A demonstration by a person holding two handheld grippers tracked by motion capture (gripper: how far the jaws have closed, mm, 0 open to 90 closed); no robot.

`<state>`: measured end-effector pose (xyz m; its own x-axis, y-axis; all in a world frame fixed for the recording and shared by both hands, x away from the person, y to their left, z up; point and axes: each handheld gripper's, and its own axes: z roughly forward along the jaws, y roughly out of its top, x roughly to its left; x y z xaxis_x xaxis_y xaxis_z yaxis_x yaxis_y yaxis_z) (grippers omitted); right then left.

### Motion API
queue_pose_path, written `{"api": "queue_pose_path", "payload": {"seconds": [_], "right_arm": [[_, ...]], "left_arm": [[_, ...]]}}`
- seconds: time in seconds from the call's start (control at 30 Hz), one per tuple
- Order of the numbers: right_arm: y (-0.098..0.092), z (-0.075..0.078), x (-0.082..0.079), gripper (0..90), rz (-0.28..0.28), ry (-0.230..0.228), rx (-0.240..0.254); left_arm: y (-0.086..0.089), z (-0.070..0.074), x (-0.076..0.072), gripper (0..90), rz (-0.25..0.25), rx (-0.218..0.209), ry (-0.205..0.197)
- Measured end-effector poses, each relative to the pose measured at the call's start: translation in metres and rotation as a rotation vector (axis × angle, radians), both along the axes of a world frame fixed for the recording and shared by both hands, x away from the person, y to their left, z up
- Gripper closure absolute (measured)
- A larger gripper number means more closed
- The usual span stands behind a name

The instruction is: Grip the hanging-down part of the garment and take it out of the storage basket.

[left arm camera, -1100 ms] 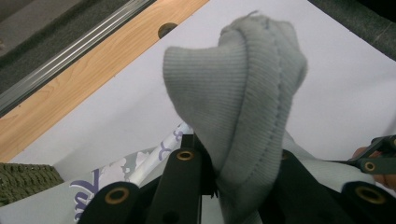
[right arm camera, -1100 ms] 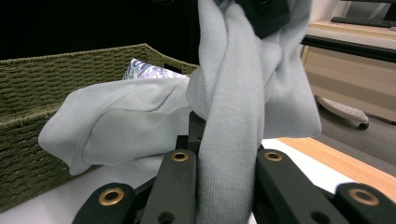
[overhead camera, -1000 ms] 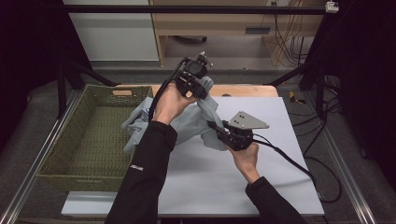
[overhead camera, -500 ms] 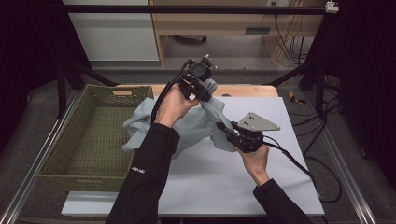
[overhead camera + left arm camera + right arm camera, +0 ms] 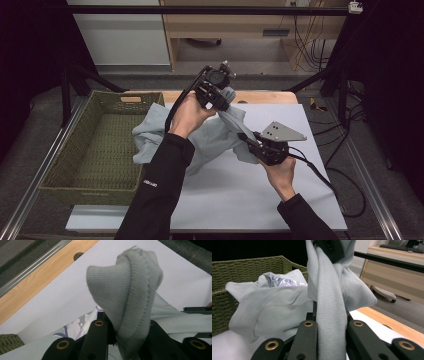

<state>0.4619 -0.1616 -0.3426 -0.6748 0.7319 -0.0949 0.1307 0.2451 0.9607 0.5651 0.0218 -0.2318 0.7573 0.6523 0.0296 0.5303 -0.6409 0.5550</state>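
Note:
A pale grey-blue knit garment with a printed patch lies bunched on the white table and drapes over the basket's edge. My left gripper is held high at the back, shut on the garment's ribbed hem, which bulges up past its jaws. My right gripper is lower and to the right, shut on a stretched band of the same garment. The cloth runs taut between the two grippers.
A green woven basket stands at the table's left, with part of the garment over its right rim. A wooden strip edges the table's back. Cables trail off the right side.
My right gripper has moved right and toward the near side with the cloth, stretching it out. My left gripper has stayed lifted at the back.

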Motion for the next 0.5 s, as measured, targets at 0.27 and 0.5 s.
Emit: {"api": "queue_pose_path", "payload": {"seconds": [0.27,0.5], "right_arm": [[-0.0098,0.0028,-0.0017,82.4,-0.010,0.000,-0.015],[-0.0100,-0.0045,-0.0013,82.1,-0.013,-0.009,-0.028]], "left_arm": [[-0.0056,-0.0003,-0.0013,81.4,-0.009,0.003,0.002],[-0.0065,-0.0022,-0.0009,81.3,-0.008,0.010,0.005]]}}
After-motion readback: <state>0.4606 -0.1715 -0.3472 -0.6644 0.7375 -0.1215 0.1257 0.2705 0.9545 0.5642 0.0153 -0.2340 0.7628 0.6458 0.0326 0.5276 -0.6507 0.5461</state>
